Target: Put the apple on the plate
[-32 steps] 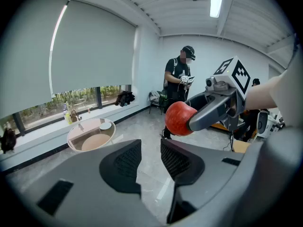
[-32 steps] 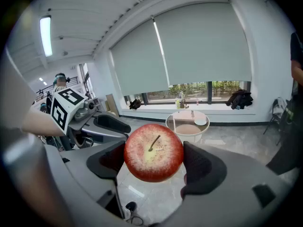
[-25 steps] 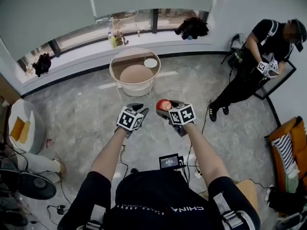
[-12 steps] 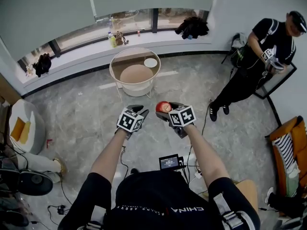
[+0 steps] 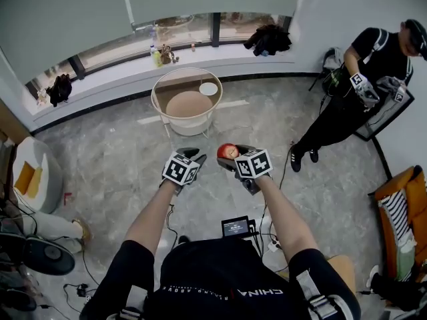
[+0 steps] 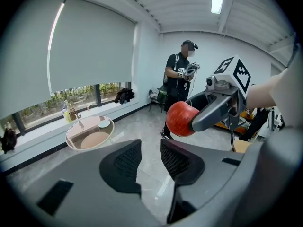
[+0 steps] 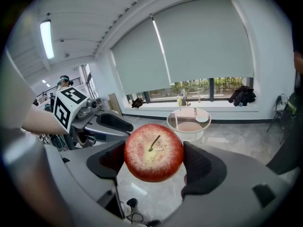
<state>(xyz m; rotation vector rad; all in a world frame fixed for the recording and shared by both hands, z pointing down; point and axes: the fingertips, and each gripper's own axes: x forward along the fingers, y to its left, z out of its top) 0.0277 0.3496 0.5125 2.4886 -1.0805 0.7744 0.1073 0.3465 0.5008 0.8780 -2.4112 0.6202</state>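
Note:
A red apple [image 7: 153,152] with its stem toward the camera sits between the pads of my right gripper [image 7: 154,157], which is shut on it. In the head view the apple [image 5: 228,151] shows just ahead of the right gripper [image 5: 232,155], held above the floor. My left gripper [image 5: 189,155] hangs beside it to the left, open, with nothing between its pads [image 6: 127,161]; from there the apple [image 6: 182,118] shows to the right. A small white plate [image 5: 209,89] lies on the round glass table [image 5: 160,85] farther ahead, also seen as the plate [image 7: 202,119] in the right gripper view.
A person in black [image 5: 347,105] stands at the right holding grippers. The window sill [image 5: 107,72] carries bottles and bags. A small screen [image 5: 235,226] and cables lie on the floor near my feet. An orange seat [image 5: 403,205] is at the right edge.
Both grippers have drifted slightly toward the bottom of the view with the apple still held. The person at the right has shifted their arms.

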